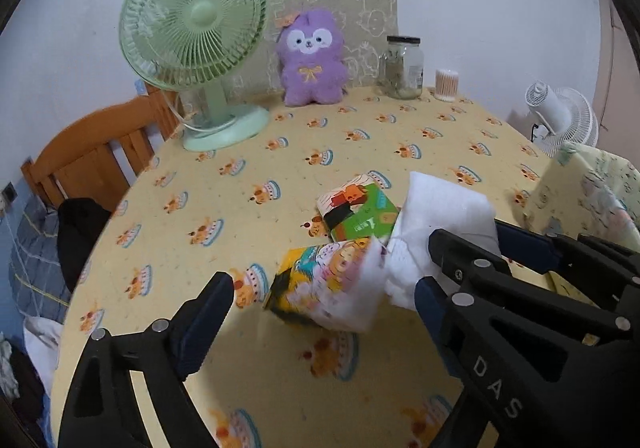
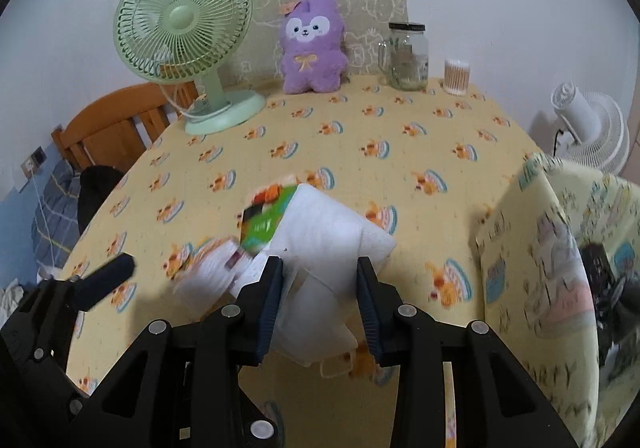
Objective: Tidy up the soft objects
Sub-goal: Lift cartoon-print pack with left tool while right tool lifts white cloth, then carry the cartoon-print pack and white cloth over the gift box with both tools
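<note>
Near the middle of the yellow tablecloth (image 2: 360, 120), a white soft pack (image 2: 320, 248) sits clamped between the right gripper (image 2: 320, 308) jaws. Just left, the left gripper (image 1: 320, 312) stands wide open around a blurred cartoon-printed pack (image 1: 320, 284), not pressing it. Beyond lies a green-printed pack (image 1: 360, 212); far back stand a purple plush (image 2: 312, 48) and green fan (image 2: 180, 20).

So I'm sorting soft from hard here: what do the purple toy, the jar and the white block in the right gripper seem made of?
Purple toy: fuzzy plush fabric with an embroidered face, so soft.
Jar: clear glossy glass by its see-through walls, with a dark lid, so hard.
White block in the right gripper: matte white, probably foam or sponge.
</note>
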Available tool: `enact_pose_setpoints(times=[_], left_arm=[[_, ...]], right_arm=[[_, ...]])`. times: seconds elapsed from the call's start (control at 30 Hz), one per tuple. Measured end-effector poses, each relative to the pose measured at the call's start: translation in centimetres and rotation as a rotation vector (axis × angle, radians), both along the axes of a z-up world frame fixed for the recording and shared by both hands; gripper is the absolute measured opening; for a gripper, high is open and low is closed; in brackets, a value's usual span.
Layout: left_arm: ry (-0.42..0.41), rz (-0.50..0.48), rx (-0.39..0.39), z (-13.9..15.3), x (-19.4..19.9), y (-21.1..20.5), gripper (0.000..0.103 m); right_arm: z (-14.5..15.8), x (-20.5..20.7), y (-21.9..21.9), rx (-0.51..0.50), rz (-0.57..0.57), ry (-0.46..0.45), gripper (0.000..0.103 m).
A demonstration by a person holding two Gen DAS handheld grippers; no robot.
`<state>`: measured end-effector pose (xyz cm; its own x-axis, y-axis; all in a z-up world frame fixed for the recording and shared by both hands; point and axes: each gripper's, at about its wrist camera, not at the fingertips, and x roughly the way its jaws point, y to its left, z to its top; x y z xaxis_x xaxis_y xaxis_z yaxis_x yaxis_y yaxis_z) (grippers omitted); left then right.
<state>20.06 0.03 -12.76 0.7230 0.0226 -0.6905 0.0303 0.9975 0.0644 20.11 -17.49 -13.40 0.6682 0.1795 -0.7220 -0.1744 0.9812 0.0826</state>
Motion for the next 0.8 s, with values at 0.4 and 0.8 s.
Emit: enact_pose_setpoints(times=[0.4, 0.8], left_arm=[[0.081, -0.018, -0.071, -2.3, 1.6, 1.0, 0.066], [0.041, -0.008, -0.066, 0.6, -1.8, -0.5, 0.065]], right_arm=[[-2.3, 2.4, 1.2, -0.024, 0.008, 0.065, 0.04], [0.3, -0.5, 0.2, 0.006, 0.036, 0.031, 0.04]])
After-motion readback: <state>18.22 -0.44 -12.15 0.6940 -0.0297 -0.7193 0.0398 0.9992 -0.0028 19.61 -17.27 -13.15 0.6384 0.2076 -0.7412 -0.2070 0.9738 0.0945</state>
